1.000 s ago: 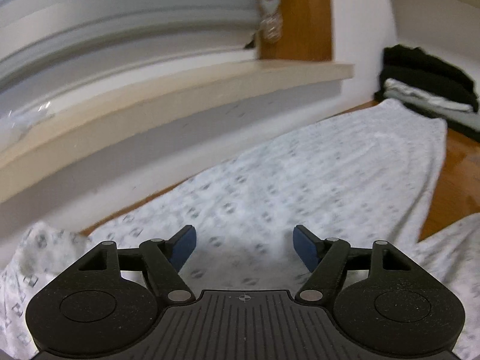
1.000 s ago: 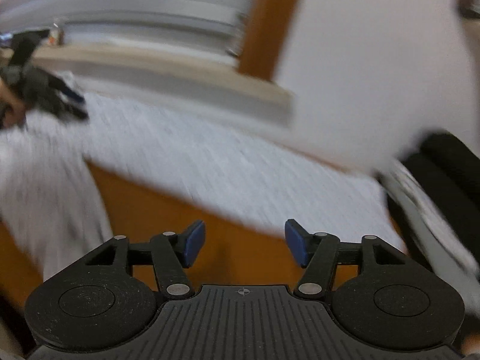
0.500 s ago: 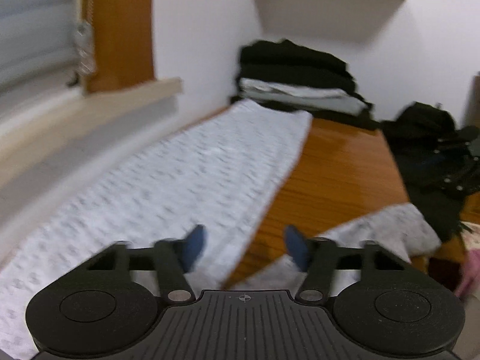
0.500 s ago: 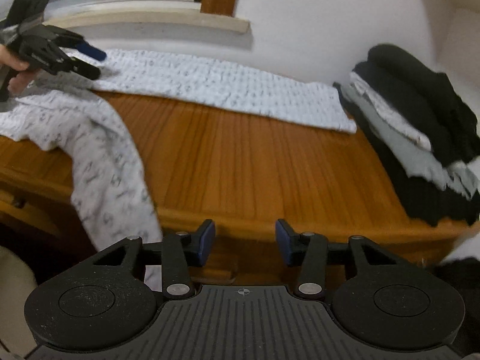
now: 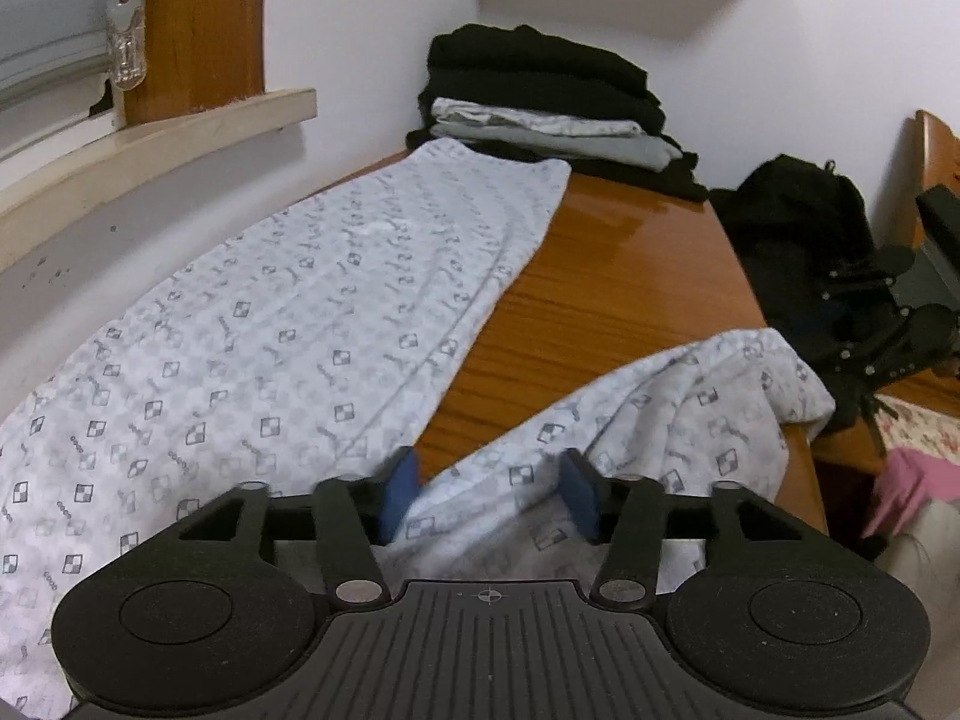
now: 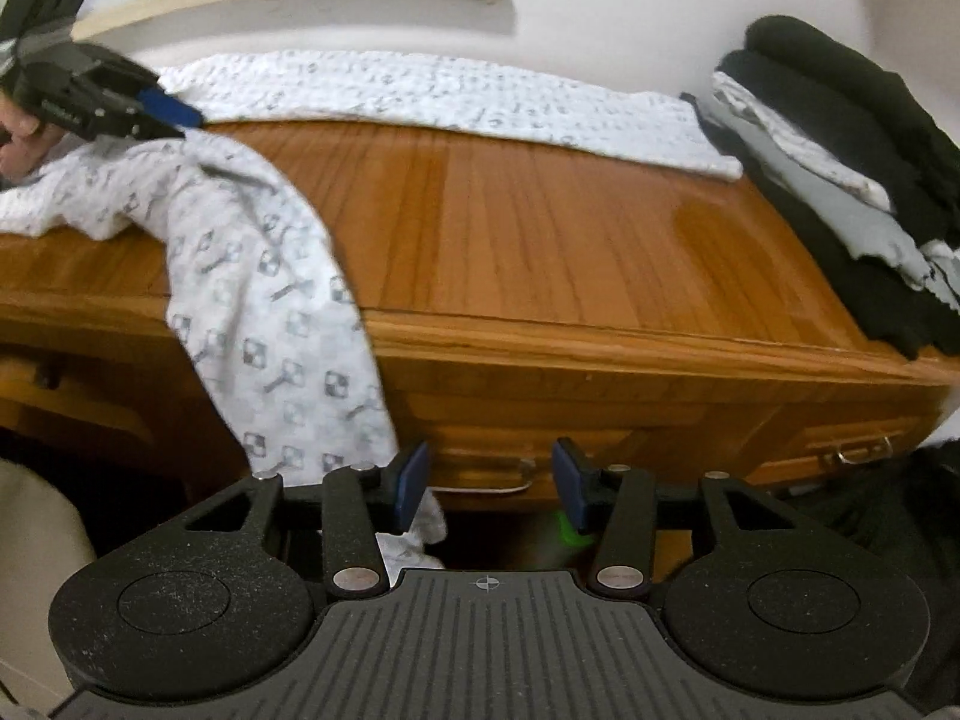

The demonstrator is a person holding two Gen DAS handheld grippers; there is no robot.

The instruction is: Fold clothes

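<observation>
Careful — both your claws, left gripper (image 5: 489,495) and right gripper (image 6: 489,483), gape empty; the trouser leg (image 6: 282,324) dangling off the dresser (image 6: 540,228) may drag everything down.

Even, soft indoor light fills both views, with no hard shadows. A pale sheen of glare lies on the polished wooden tabletop (image 5: 630,276) near the stack of folded clothes (image 5: 540,102). Fisheye distortion bends the window sill (image 5: 156,138) and the tabletop's front edge into curves, and the picture corners go black. The left wrist view is fairly sharp. The right wrist view is slightly smeared by motion, most on the patterned cloth (image 6: 270,276).
</observation>
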